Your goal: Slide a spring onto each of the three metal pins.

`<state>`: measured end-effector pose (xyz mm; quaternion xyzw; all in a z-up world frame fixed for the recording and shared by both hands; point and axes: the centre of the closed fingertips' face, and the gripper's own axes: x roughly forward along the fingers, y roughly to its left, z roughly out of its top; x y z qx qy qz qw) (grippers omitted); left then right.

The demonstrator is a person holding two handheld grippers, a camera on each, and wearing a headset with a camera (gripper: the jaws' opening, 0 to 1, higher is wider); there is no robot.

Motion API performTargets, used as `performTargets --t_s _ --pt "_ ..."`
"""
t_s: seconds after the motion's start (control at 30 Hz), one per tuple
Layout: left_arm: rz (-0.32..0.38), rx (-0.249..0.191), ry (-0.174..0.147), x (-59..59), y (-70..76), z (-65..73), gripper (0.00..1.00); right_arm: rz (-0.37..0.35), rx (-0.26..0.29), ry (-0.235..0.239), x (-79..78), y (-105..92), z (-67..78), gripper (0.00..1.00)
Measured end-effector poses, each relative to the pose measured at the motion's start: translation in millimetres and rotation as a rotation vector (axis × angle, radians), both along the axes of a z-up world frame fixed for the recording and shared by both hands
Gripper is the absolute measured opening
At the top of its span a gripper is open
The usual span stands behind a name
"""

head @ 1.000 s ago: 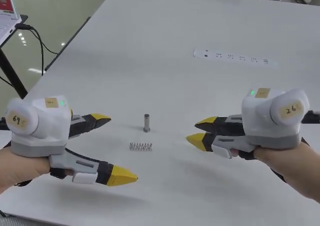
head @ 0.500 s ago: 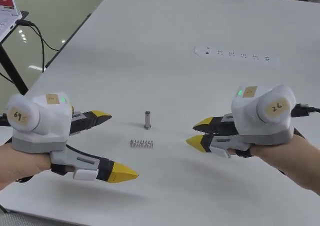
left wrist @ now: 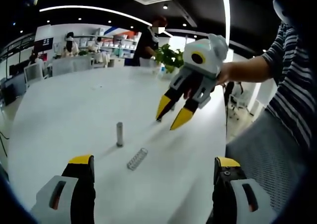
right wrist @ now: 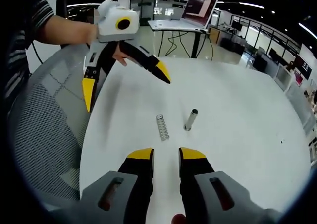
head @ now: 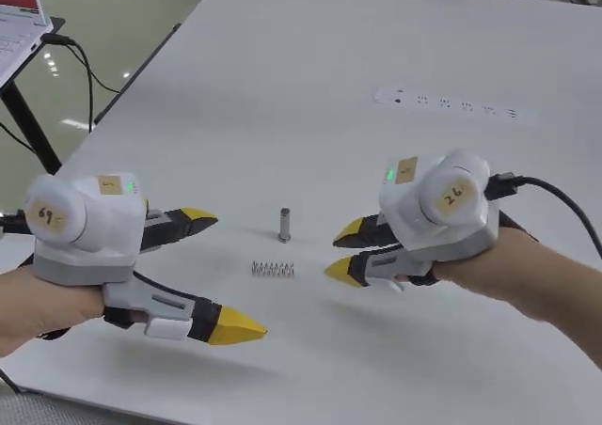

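One short metal pin (head: 284, 225) stands upright on the white table (head: 310, 86). A small coil spring (head: 273, 269) lies flat just in front of it. My left gripper (head: 218, 273) hovers left of both, jaws spread wide and open, nothing between them. My right gripper (head: 343, 251) hovers just right of the spring, jaws a little apart and bare. In the left gripper view the pin (left wrist: 119, 134) and spring (left wrist: 137, 158) lie ahead of my left gripper (left wrist: 153, 160), with the right gripper (left wrist: 177, 112) beyond. In the right gripper view the spring (right wrist: 162, 127) and pin (right wrist: 191, 119) sit just past my right gripper (right wrist: 166, 153).
A white power strip (head: 456, 107) lies far back on the table. The table's left edge runs diagonally, with a laptop (head: 19, 11) on a stand and a black cable (head: 89, 63) beyond it. A grey mesh chair (right wrist: 44, 135) is at the near edge.
My right gripper has moved left, closer to the spring and pin. The left gripper has barely moved. Pin and spring lie as before.
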<state>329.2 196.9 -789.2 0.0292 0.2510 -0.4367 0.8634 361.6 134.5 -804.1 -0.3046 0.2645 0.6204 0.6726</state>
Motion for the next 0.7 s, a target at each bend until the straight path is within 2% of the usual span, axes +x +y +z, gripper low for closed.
performTargets --t_s 0.33,0.7 --pt "-0.006 0.005 0.004 -0.7 -1.3 -1.4 0.98 0.104 -0.051 -0.029 -3.1 19.6 -7.1 0.17" --pt "-0.006 0.003 0.002 -0.9 -1.2 0.1 0.98 0.169 -0.090 -0.045 -0.9 38.1 -18.8 0.16"
